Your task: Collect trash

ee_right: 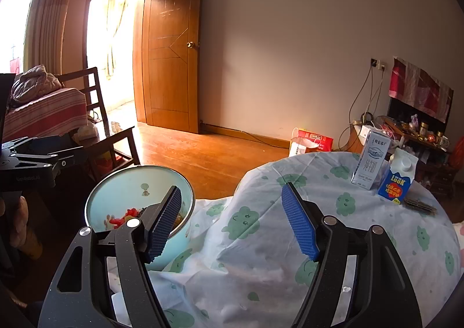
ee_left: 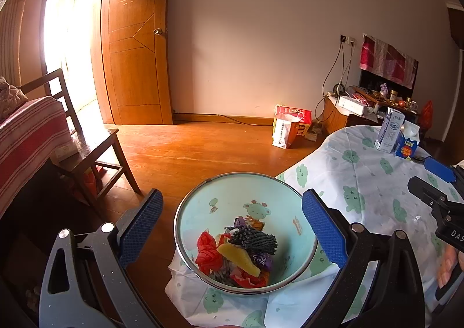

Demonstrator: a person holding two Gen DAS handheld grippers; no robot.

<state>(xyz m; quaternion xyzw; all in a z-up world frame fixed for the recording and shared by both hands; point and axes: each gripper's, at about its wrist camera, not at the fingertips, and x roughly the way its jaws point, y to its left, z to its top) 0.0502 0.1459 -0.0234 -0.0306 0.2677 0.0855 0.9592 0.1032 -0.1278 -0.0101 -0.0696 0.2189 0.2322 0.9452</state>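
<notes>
The left claw (ee_left: 232, 229), jaws apart and empty, hovered over the trash bin (ee_left: 246, 188), already holding wrappers (ee_left: 235, 252). The right claw (ee_right: 232, 223), also apart and empty, faced two cartons (ee_right: 382, 165) at two o'clock on the surface (ee_right: 290, 241): probably the next pickup. Only the left view showed the bin's contents.

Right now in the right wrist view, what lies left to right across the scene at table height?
Trash bin → tablecloth's draped edge → white milk carton → blue LOOK carton → dark flat packet.
</notes>
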